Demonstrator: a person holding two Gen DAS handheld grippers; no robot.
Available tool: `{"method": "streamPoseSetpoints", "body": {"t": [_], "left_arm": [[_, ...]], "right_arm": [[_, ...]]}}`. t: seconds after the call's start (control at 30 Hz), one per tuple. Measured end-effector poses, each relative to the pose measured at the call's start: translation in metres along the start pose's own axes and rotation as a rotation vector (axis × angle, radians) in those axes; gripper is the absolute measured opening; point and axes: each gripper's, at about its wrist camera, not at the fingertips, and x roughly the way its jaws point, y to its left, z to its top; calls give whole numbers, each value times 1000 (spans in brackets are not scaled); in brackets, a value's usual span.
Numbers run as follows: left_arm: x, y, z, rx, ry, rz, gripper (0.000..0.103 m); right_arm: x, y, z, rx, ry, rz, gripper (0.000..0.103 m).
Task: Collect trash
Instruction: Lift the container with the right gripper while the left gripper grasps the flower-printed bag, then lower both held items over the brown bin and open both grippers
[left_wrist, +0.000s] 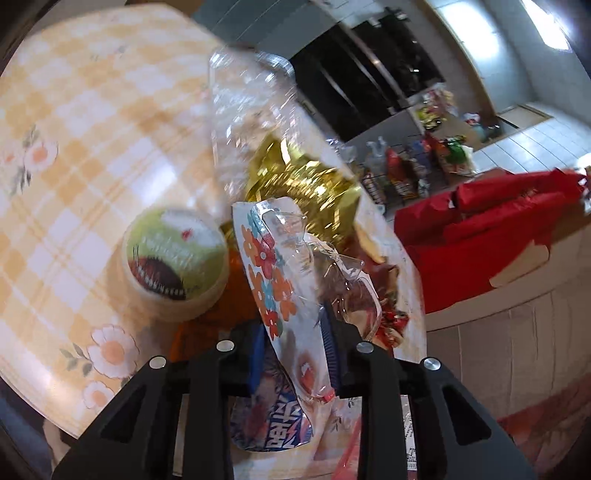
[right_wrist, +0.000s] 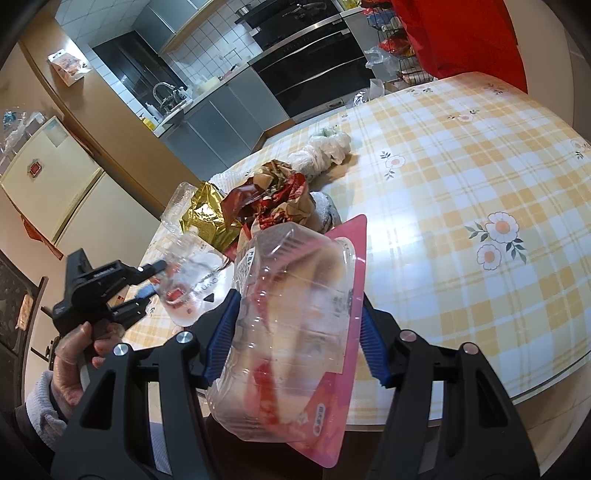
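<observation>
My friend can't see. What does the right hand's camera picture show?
The right gripper clamps a clear plastic food tray with a pink card above a yellow checked tablecloth. Left, the other gripper pinches a clear wrapper near crumpled gold foil.

You see a yellow-checked table (right_wrist: 461, 192) bearing a round lidded tub (left_wrist: 176, 263), gold foil (right_wrist: 207, 218) and a white crumpled bag (right_wrist: 325, 149).

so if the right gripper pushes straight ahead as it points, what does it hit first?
Likely the crumpled red-brown wrapper in the trash pile; the clear plastic container it holds would reach it first. Depth is uncertain.
</observation>
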Motion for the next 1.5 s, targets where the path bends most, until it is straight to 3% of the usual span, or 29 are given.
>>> {"method": "streamPoseSetpoints", "body": {"t": [0.47, 0.93, 1.5], "left_arm": [[-44, -26, 6, 160, -61, 7, 26], [-142, -40, -20, 417, -142, 46, 26], [-210, 0, -85, 470, -146, 75, 26]], "right_arm": [[-11, 13, 0, -26, -24, 0, 61], [-33, 60, -12, -131, -26, 10, 61], [-34, 110, -87, -285, 157, -15, 61]]}}
